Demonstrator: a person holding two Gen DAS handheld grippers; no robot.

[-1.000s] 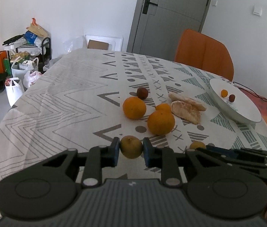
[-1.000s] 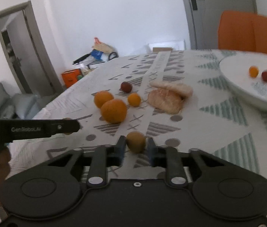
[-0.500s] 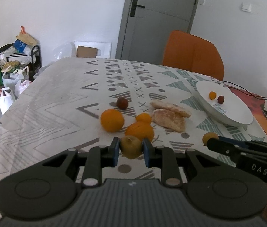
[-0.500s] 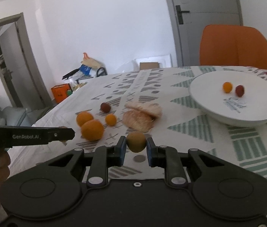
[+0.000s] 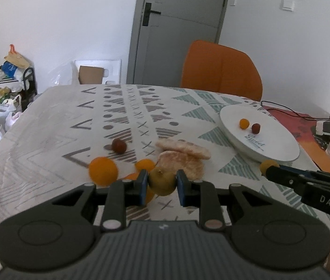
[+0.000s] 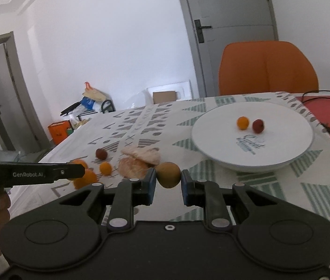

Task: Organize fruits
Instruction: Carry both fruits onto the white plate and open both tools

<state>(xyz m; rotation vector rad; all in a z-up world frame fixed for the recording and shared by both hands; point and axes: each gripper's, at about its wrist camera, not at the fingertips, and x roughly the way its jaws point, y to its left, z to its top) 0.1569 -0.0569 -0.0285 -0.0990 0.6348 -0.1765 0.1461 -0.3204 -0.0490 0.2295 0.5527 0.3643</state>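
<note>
Patterned tablecloth [image 5: 48, 126] spreads below both grippers, left [image 5: 160, 183] and right [image 6: 168, 175] each clamped on a small yellowish fruit, likely bound for the white plate [image 6: 211, 144] at two o'clock, where two fruits sit

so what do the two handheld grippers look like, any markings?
Both are matte black plastic with round side discs, silver pivot screws and blue pads. The left gripper reads "GenRobot.AI" on its side; the right gripper reads "DAS". No cables or sleeves visible.
</note>
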